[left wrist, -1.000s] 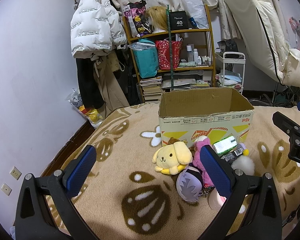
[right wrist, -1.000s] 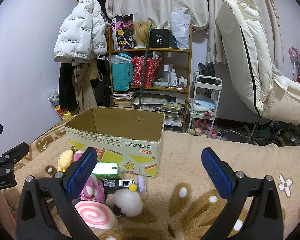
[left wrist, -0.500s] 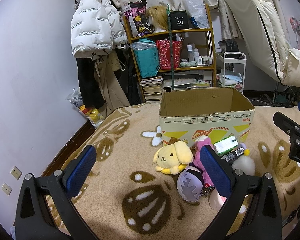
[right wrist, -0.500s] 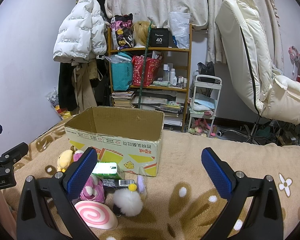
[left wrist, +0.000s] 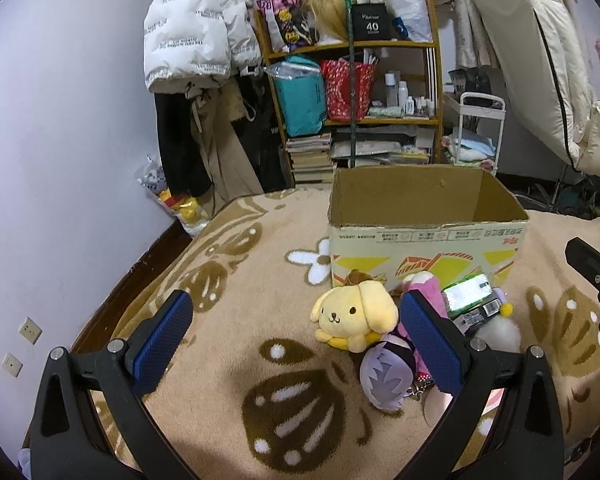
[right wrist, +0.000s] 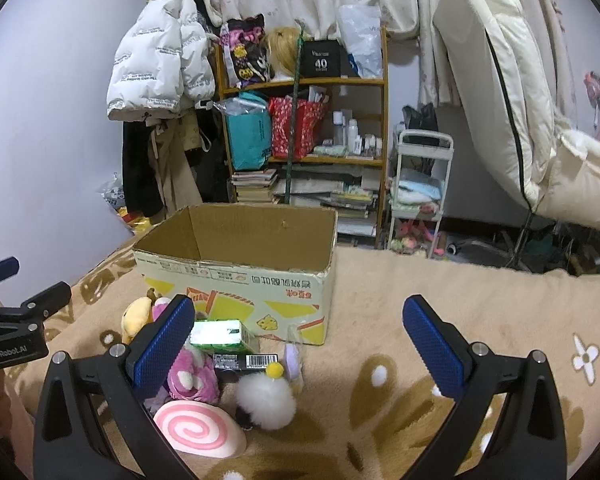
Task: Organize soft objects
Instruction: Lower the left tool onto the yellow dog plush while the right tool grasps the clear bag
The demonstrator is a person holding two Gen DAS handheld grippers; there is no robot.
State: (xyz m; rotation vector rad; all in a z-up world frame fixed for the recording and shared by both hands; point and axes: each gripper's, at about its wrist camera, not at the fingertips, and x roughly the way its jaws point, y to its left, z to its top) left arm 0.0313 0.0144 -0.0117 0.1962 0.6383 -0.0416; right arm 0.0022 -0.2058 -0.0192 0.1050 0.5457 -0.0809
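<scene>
An open cardboard box [left wrist: 426,236] [right wrist: 236,276] stands on the beige blanket. In front of it lies a pile: a yellow dog plush [left wrist: 354,314] [right wrist: 136,316], a pink plush [left wrist: 430,294] [right wrist: 192,376], a purple-haired plush [left wrist: 384,374], a white pompom [right wrist: 265,400] [left wrist: 498,334], a pink swirl cushion [right wrist: 198,430], a green carton [right wrist: 222,334] [left wrist: 468,294] and a black barcoded pack [right wrist: 246,362]. My left gripper [left wrist: 296,340] is open, hovering left of and before the pile. My right gripper [right wrist: 300,344] is open above the blanket, right of the pile. Neither holds anything.
A wooden shelf [left wrist: 352,92] full of bags, books and bottles stands behind the bed, with a white puffer jacket [left wrist: 192,24] hanging left of it. A cream recliner [right wrist: 512,96] and a small white cart [right wrist: 418,192] are on the right. Floor drop-off at the blanket's left edge [left wrist: 148,260].
</scene>
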